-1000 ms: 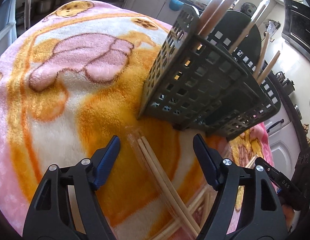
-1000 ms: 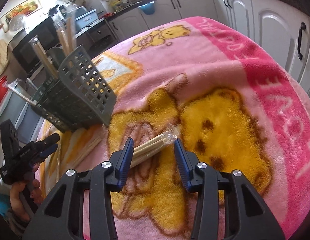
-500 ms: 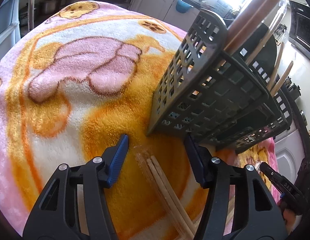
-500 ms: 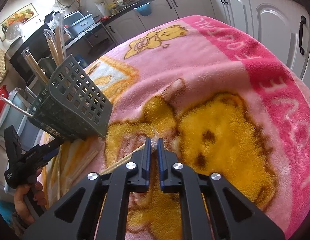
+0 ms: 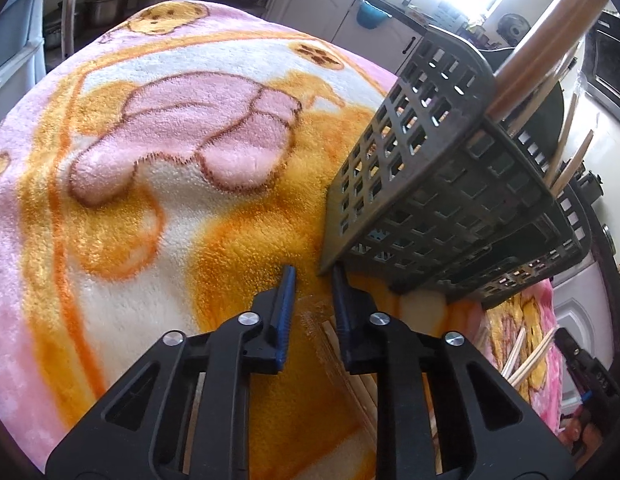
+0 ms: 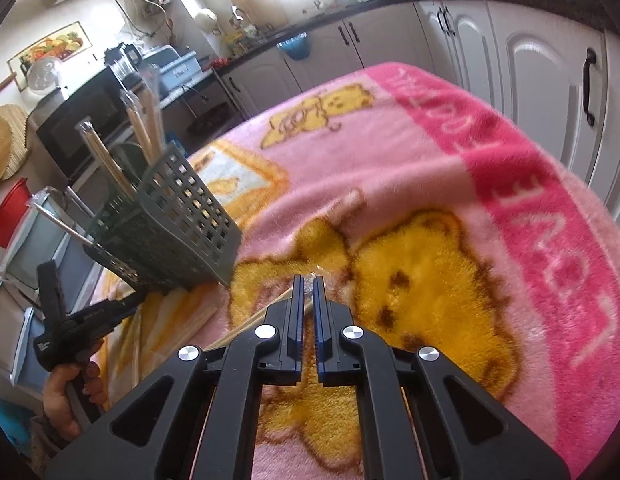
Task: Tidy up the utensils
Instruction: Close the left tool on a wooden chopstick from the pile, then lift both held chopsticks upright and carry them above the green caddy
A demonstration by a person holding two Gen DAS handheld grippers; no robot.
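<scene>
Pinching the wrapped chopsticks (image 6: 245,326) near their crinkled wrapper end, the right gripper (image 6: 305,282) holds a light, stiff, slippery pair on the blanket (image 6: 430,184); the left gripper (image 5: 313,274) nearly closed around another pair (image 5: 330,332), just near the utensil basket (image 5: 450,200).

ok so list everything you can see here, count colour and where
utensil basket: one, dark grey, standing on the blanket, left in the right wrist view
wrapped chopsticks in basket: several pairs, pale wood, sticking up out of it
wrapped chopsticks on blanket: several pairs, pale wood, lying by the basket's foot
blanket: one, pink and yellow with bears, covering the surface
cabinets: white, behind the blanket
left gripper: black, blue pads, nearly closed around a wrapped pair
right gripper: black, blue pads, closed on a wrapped pair
</scene>
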